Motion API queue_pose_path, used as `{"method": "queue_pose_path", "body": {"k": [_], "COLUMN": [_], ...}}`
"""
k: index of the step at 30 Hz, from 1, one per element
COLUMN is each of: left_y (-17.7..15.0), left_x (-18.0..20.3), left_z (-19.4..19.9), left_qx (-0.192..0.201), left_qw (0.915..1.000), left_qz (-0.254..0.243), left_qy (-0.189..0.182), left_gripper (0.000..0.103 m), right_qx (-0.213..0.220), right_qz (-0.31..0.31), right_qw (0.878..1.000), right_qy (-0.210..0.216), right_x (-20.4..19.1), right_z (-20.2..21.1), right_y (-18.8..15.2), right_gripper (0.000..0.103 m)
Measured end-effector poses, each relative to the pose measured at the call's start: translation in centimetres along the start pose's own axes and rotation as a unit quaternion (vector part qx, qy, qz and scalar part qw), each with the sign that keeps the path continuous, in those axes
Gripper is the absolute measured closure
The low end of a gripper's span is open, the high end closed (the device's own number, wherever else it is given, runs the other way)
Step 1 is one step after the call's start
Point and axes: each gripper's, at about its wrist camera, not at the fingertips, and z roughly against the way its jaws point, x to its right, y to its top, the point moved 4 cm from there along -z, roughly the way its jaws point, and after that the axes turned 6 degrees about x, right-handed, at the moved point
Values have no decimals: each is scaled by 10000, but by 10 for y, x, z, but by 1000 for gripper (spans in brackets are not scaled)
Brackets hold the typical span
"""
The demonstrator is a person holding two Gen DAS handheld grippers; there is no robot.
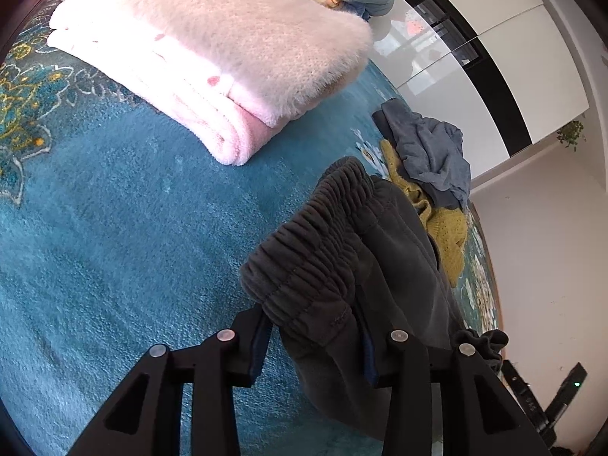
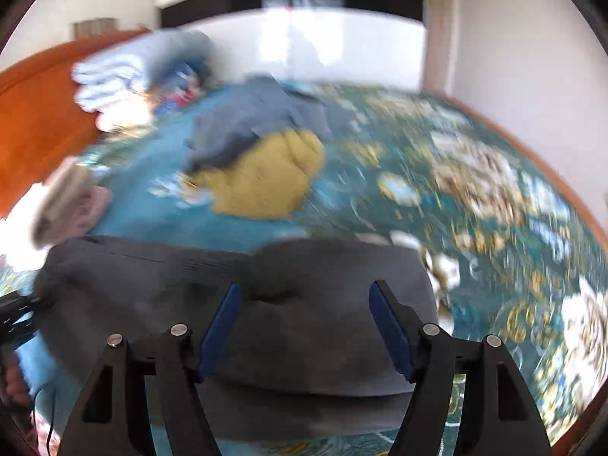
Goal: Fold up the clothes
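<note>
1. Could go wrong: dark grey pants could slip & bunch up, bc left gripper stood wide open around the waistband, not pinching it.
2. Could also snag the yellow knit & grey-blue top lying just beside the pants, if dragged that way.
3. Right view was blurry, so a grab there could miss the edge.
4. Left gripper: low, pointed along the blue bed cover, one finger each side of the waistband. Held nothing tight.
5. Right gripper: over the pants, pointed across the bed, jaws far apart, nothing clamped.
6. Pants lay on the bed cover, near the pink blanket but apart from it.
</note>
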Motion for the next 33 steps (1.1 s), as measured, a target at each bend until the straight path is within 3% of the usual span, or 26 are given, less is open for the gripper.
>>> {"method": "queue_pose_path", "body": {"k": [1,3,8,12,15,18,21,26,33], "left_y": [0,1,3,3,4,6,5,-18,-108], "left_x": [0,1,6,11,24,58,109,219,341], "left_z": [0,2,5,9,18,34,53,70,26], "left_qx": [0,37,114,146,303,657,1095,1617,1468], "left_qw": [10000,10000,9999,9995,9980,9901,9720,9270,8637], "left_qz": [5,-14,-75,-220,-491,-1160,-2013,-3368,-4820], "left_qy": [4,35,102,173,262,437,529,316,75], "left_gripper": [62,64,65,66,68,69,69,69,70], "right_qx": [-212,-508,-688,-594,-269,209,457,503,597], "right_qz": [29,55,351,458,-244,-791,-1197,-2017,-2335], "right_qw": [9998,9979,9925,9892,9854,9836,9814,9699,9610], "right_qy": [3,402,950,1258,1666,1607,1428,1267,1354], "right_x": [-4,-24,-71,-81,-59,-23,13,66,92], "right_z": [-9,-22,-27,-24,-3,20,30,31,29], "right_y": [-6,-23,-43,-47,-46,-42,-45,-64,-79], "right_gripper": [31,32,30,30,30,30,30,30,30]}}
